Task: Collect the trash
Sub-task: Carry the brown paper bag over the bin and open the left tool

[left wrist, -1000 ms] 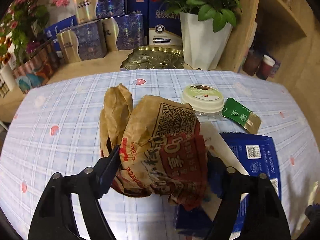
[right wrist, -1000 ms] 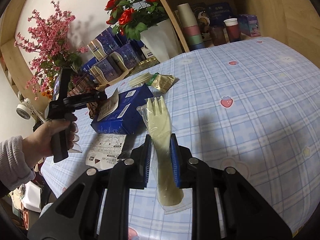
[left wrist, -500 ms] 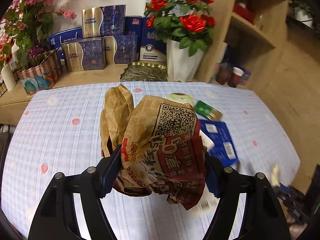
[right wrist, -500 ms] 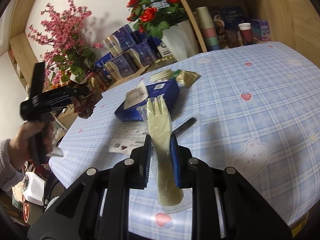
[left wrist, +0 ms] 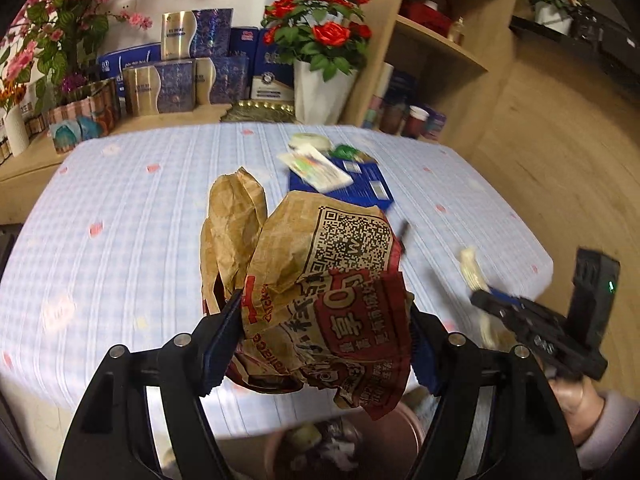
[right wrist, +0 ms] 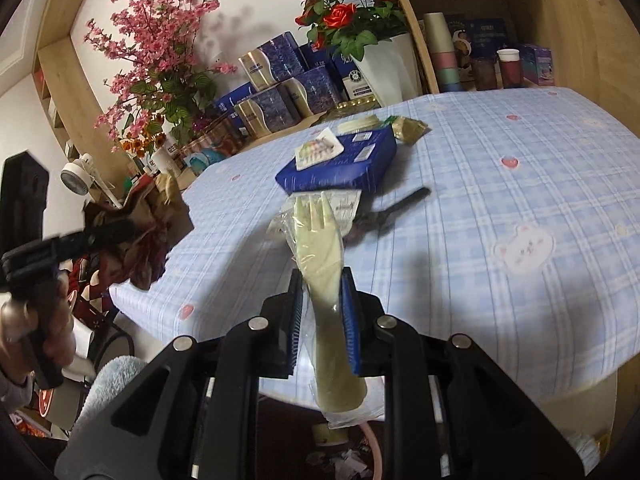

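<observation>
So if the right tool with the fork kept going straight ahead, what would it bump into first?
Probably the blue box. The right tool points its wrapped plastic fork across the table toward that box, though it may be held high enough to pass over; depth is unclear.

Black claw (left wrist: 324, 344) w/ blue pads (left wrist: 222, 340), silver screws, grey sleeve (left wrist: 612, 424)

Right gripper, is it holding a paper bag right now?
No, the right gripper is shut on a wrapped plastic fork; the paper bag is in the left gripper.

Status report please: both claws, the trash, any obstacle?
Left claw shut on paper bag. Right claw shut on wrapped fork. Pink bin below, nothing blocking.
</observation>
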A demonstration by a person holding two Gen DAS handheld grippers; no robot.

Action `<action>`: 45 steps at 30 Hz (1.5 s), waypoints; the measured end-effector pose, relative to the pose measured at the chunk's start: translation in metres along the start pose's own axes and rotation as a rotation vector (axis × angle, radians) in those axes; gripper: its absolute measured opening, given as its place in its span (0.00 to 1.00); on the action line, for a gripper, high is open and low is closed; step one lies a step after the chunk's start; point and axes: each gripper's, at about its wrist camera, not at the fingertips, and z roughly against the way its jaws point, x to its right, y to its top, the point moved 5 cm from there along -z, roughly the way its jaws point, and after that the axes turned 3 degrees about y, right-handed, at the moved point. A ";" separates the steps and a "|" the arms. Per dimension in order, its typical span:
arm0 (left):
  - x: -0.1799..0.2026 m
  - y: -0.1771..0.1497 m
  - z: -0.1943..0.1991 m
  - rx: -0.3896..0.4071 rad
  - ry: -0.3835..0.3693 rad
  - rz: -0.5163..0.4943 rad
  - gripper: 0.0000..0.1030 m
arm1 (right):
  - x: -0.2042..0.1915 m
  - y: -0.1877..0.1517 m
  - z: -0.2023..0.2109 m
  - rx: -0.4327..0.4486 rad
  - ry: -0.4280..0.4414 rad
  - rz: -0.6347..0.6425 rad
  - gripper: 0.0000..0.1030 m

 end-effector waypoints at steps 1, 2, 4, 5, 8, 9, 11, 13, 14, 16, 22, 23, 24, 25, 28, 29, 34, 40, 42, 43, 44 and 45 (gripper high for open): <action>0.004 -0.011 0.004 -0.004 -0.004 -0.004 0.69 | -0.001 -0.004 0.002 0.000 -0.001 0.000 0.21; 0.006 -0.018 0.007 -0.007 -0.008 -0.003 0.69 | -0.003 -0.009 0.004 -0.001 -0.004 0.003 0.21; 0.012 -0.037 0.011 -0.024 -0.031 0.014 0.69 | -0.006 -0.019 0.009 0.000 -0.009 0.010 0.21; 0.015 -0.045 0.012 -0.031 -0.041 0.021 0.69 | -0.006 -0.022 0.011 0.000 -0.008 0.009 0.21; 0.025 -0.071 0.012 -0.065 -0.076 0.041 0.69 | -0.007 -0.033 0.016 0.002 -0.008 0.001 0.21; 0.028 -0.080 0.012 -0.080 -0.086 0.045 0.69 | -0.008 -0.037 0.017 0.001 -0.010 0.001 0.21; 0.036 -0.102 0.007 -0.133 -0.120 0.049 0.69 | -0.008 -0.043 0.021 0.000 -0.013 0.002 0.21; 0.044 -0.119 0.002 -0.182 -0.143 0.051 0.69 | -0.008 -0.048 0.024 0.003 -0.014 0.003 0.21; 0.048 -0.128 -0.001 -0.210 -0.155 0.052 0.69 | -0.008 -0.051 0.027 0.006 -0.013 0.003 0.21; 0.055 -0.145 -0.008 -0.270 -0.181 0.057 0.69 | -0.007 -0.053 0.029 0.009 -0.011 0.003 0.21; 0.063 -0.176 -0.039 -0.404 -0.179 0.069 0.70 | 0.000 -0.061 0.029 -0.005 -0.009 -0.012 0.21; 0.063 -0.180 -0.047 -0.441 -0.183 0.083 0.70 | 0.001 -0.061 0.028 -0.004 -0.008 -0.014 0.21; 0.063 -0.183 -0.055 -0.467 -0.184 0.091 0.70 | 0.002 -0.061 0.028 -0.004 -0.007 -0.016 0.21; 0.063 -0.183 -0.060 -0.487 -0.188 0.095 0.70 | 0.002 -0.062 0.027 -0.005 -0.006 -0.017 0.21; 0.061 -0.187 -0.083 -0.563 -0.181 0.099 0.70 | 0.003 -0.063 0.024 -0.014 0.002 -0.022 0.21; 0.060 -0.188 -0.091 -0.581 -0.167 0.102 0.70 | 0.004 -0.063 0.023 -0.016 0.006 -0.022 0.21; 0.060 -0.210 -0.112 -0.675 -0.129 0.091 0.70 | 0.007 -0.061 0.021 -0.016 0.012 -0.029 0.21; 0.053 -0.224 -0.123 -0.711 -0.111 0.139 0.72 | 0.015 -0.063 0.012 -0.037 0.009 -0.060 0.21; 0.052 -0.224 -0.124 -0.711 -0.132 0.152 0.75 | 0.014 -0.063 0.010 -0.044 0.009 -0.052 0.21; 0.053 -0.224 -0.124 -0.715 -0.135 0.154 0.80 | 0.014 -0.063 0.009 -0.047 0.008 -0.047 0.21; 0.053 -0.224 -0.123 -0.716 -0.135 0.153 0.82 | 0.013 -0.064 0.007 -0.050 0.006 -0.044 0.21; 0.053 -0.223 -0.122 -0.714 -0.137 0.151 0.84 | 0.013 -0.064 0.006 -0.053 0.003 -0.042 0.21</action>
